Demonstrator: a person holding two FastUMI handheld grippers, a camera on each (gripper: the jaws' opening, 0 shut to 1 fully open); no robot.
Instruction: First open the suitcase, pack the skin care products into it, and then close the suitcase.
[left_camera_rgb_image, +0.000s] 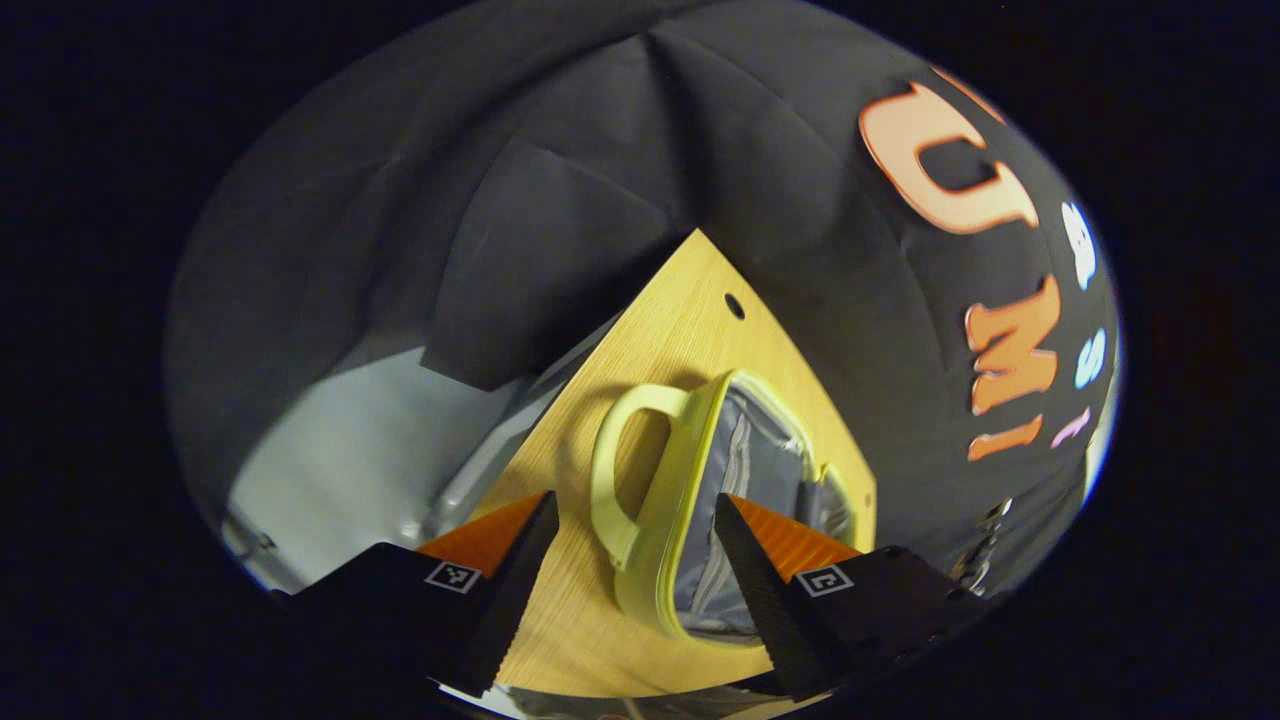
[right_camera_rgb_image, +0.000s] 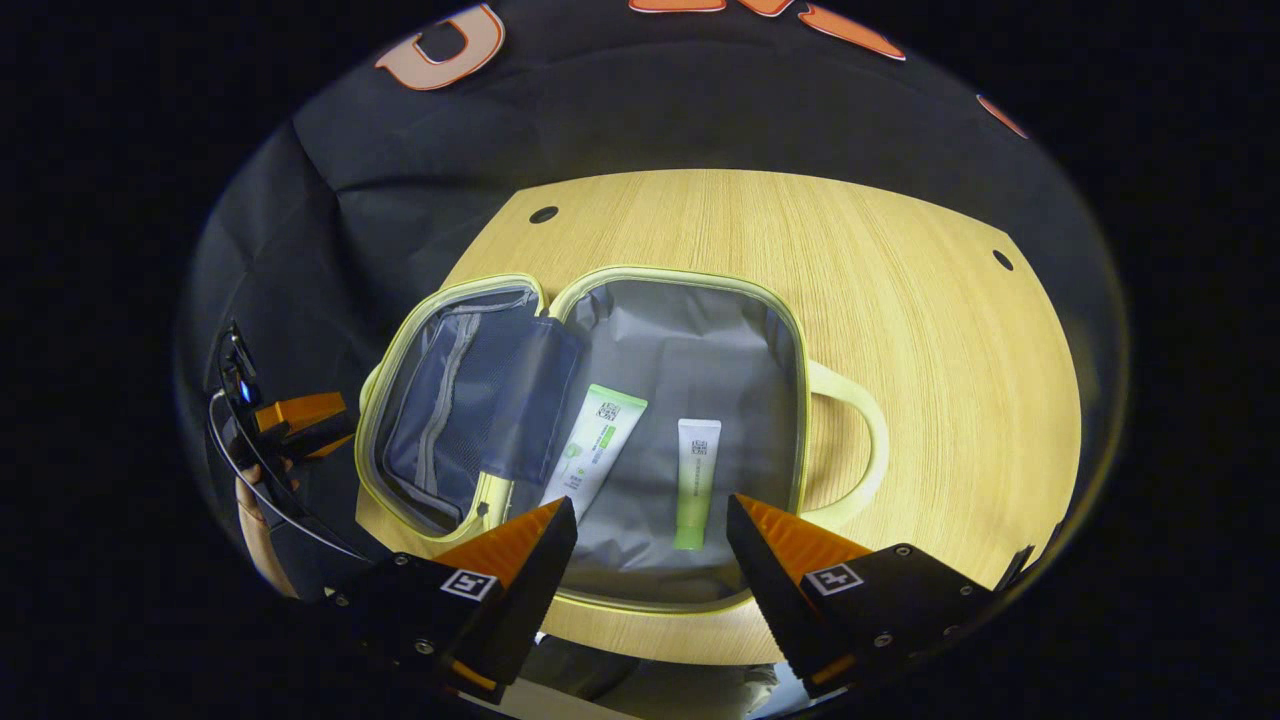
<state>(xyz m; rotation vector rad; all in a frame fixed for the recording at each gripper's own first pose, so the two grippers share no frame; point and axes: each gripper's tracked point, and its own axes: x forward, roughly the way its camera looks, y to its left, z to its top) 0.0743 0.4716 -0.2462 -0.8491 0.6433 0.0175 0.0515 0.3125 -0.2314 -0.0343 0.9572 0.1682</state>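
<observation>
The pale green suitcase (right_camera_rgb_image: 700, 273) lies open on the wooden table (right_camera_rgb_image: 900, 300), its lid (right_camera_rgb_image: 455, 400) folded out to the left and a handle (right_camera_rgb_image: 868, 450) on the right. Two skin care tubes rest on the grey lining: a larger white-green tube (right_camera_rgb_image: 595, 450) and a smaller tube (right_camera_rgb_image: 696, 480). My right gripper (right_camera_rgb_image: 650, 560) hovers open over the suitcase's near edge, holding nothing. My left gripper (left_camera_rgb_image: 635, 570) is open too, just short of a suitcase handle (left_camera_rgb_image: 615, 470) and the grey-lined half (left_camera_rgb_image: 740, 470). That left gripper (right_camera_rgb_image: 300, 418) also appears beside the lid, held by a hand.
The table has small round holes (right_camera_rgb_image: 543, 214) near its back corners. The black booth cloth hangs close behind and around it. A grey floor patch (left_camera_rgb_image: 360, 440) lies beyond the table's edge. Bare wood stretches to the right of the suitcase.
</observation>
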